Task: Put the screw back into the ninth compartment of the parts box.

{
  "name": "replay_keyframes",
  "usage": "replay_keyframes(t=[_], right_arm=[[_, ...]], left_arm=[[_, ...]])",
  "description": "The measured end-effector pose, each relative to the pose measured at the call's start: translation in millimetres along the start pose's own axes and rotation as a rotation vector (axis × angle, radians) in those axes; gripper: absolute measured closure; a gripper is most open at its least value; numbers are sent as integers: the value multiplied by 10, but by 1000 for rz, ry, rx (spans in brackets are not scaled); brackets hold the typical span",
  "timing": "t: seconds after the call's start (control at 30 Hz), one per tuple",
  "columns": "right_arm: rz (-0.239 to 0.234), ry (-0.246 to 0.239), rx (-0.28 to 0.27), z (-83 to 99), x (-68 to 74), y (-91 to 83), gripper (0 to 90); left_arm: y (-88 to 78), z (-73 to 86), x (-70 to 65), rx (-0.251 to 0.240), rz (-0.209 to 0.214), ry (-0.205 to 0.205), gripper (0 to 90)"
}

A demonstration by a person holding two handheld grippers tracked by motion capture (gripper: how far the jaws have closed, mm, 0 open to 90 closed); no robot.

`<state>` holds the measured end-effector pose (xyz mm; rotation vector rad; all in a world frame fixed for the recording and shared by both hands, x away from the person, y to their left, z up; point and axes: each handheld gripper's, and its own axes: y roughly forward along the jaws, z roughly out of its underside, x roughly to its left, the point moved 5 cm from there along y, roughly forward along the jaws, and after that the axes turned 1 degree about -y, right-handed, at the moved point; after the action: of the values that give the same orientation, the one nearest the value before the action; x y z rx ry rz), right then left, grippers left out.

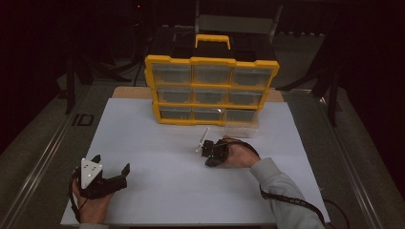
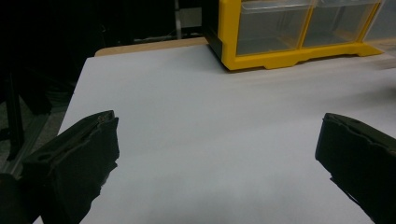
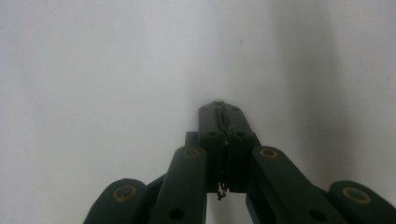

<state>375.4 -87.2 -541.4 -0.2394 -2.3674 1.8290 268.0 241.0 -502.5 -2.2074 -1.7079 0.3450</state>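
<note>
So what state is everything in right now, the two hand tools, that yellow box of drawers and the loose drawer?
Left tool: open, jaws wide apart, nothing between them, low over the white sheet.
Right tool: shut, jaws pressed together at the sheet; whether they pinch anything is too small to tell.
Yellow drawer organizer: upright, handle up, bottom right slot without its drawer.
Clear drawer: pulled out, resting on the sheet in front of the organizer.
</note>
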Motion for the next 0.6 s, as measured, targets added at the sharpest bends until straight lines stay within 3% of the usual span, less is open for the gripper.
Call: replay_keyframes(t=[0.6], right_arm=[[-1, -7, 4, 24, -8, -32, 876]], left_arm=[[5, 2, -3, 2, 0, -2, 3]])
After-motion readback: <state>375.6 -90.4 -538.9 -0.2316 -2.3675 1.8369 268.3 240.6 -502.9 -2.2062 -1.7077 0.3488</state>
